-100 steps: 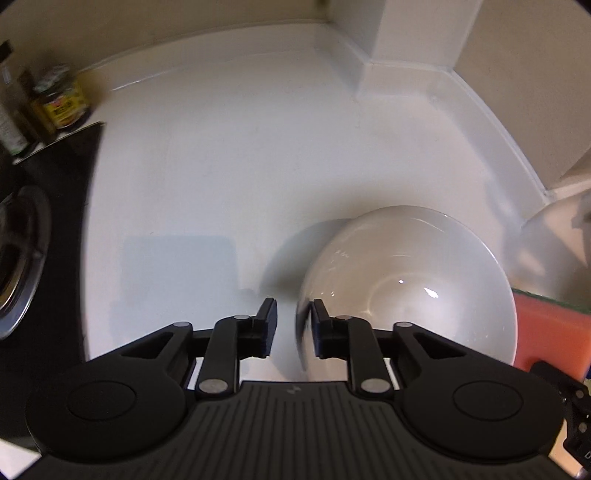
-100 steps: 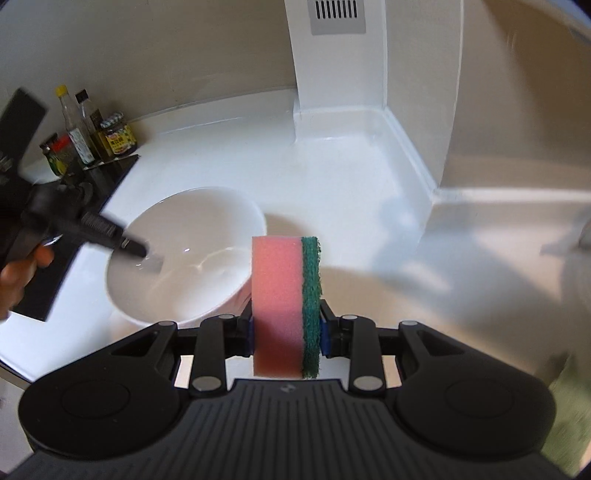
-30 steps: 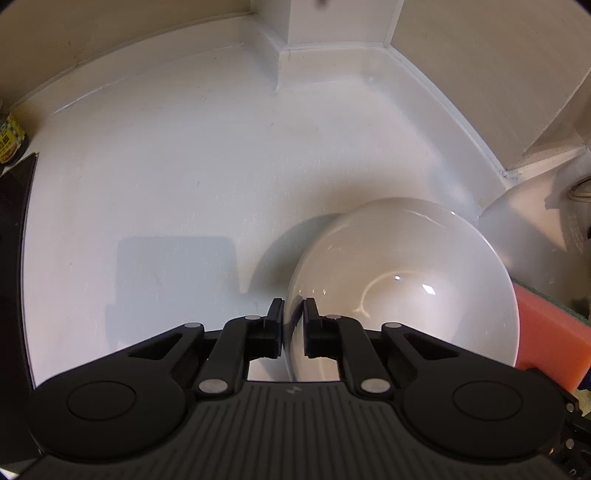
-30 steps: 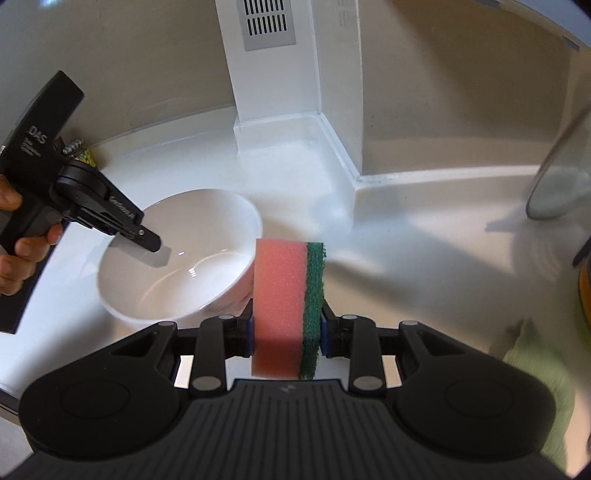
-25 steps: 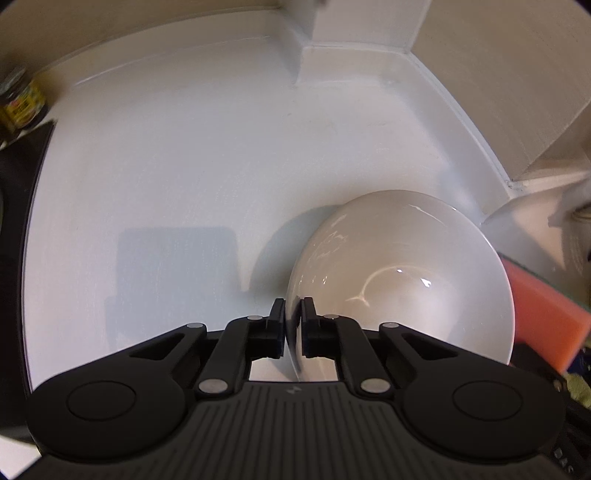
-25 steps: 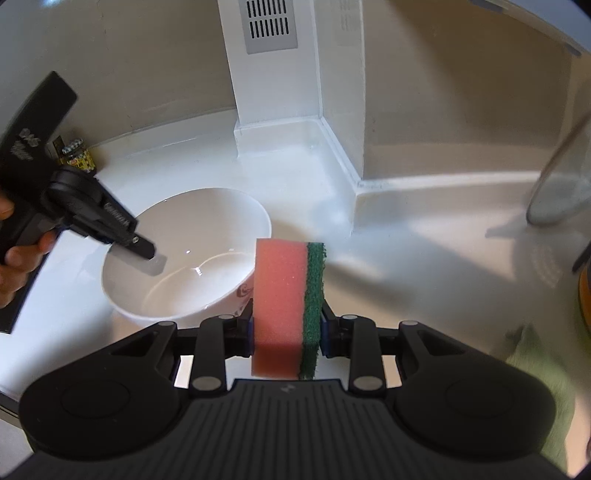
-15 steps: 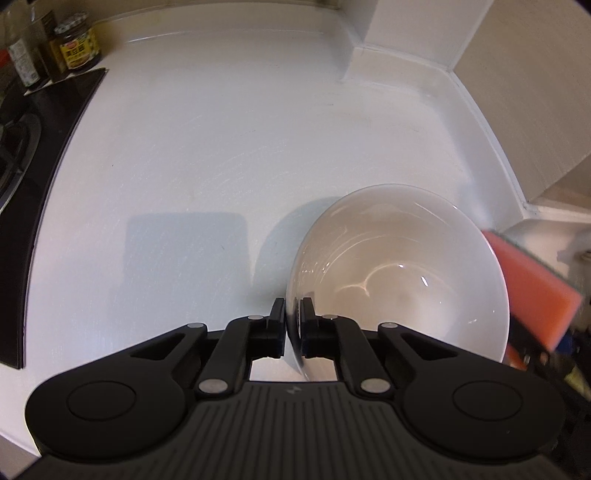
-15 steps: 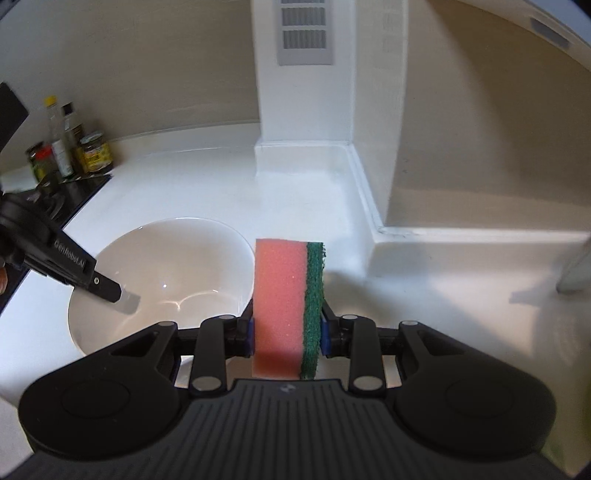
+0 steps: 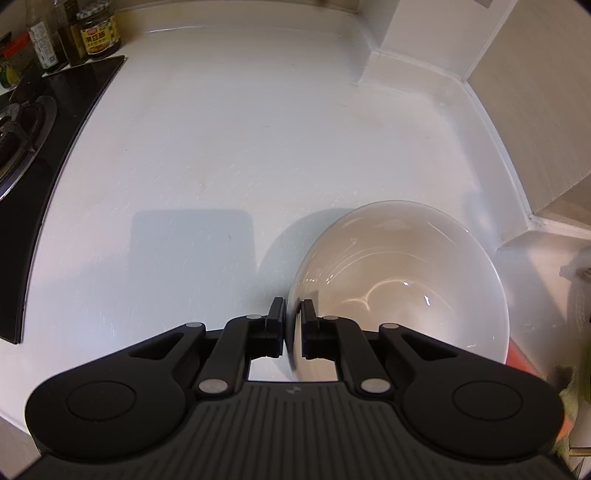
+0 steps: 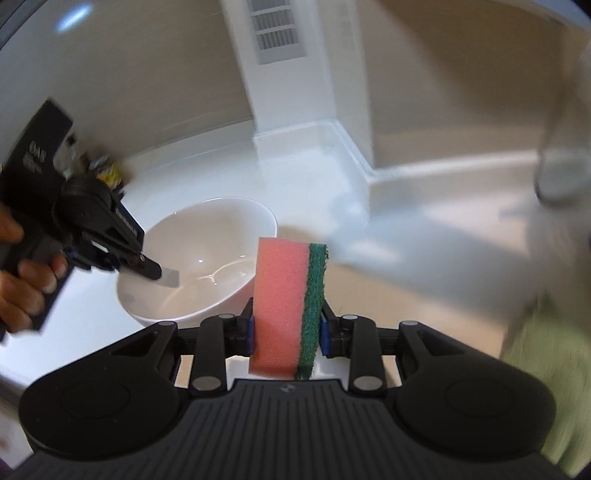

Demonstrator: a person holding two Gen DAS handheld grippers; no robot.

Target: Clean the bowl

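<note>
Meanwhile, on a white kitchen counter (image 9: 229, 155), a person readies a white bowl (image 9: 402, 280) for scrubbing — one hand-held gripper to steady it, the other to wipe. The bowl sits upright near the counter's inner corner, well apart from the black stovetop (image 9: 40, 155) and the jars (image 9: 98, 31) behind it. The left gripper (image 9: 292, 325) straddles the bowl's near rim, one finger outside the wall and one inside; its jaws are opening a little at this moment, though the pads appear to be against the rim. The right gripper (image 10: 287, 332) is clenched on a sponge (image 10: 288, 306), pink foam with a green scouring face, held upright just in front of the bowl and not yet touching it.

By its gloss, the bowl looks glazed ceramic — stiff, fairly heavy, slick when wet and liable to chip if it skids into the wall. The thin rim seems the only place narrow jaws can bite, and a hold on one side alone may let the bowl pivot under a hard wipe. The sponge is soft and light, and gives under the pads; gripped low as it is, its upper half is free to press into the curve. A green cloth (image 10: 550, 369) lies blurred at the right.
</note>
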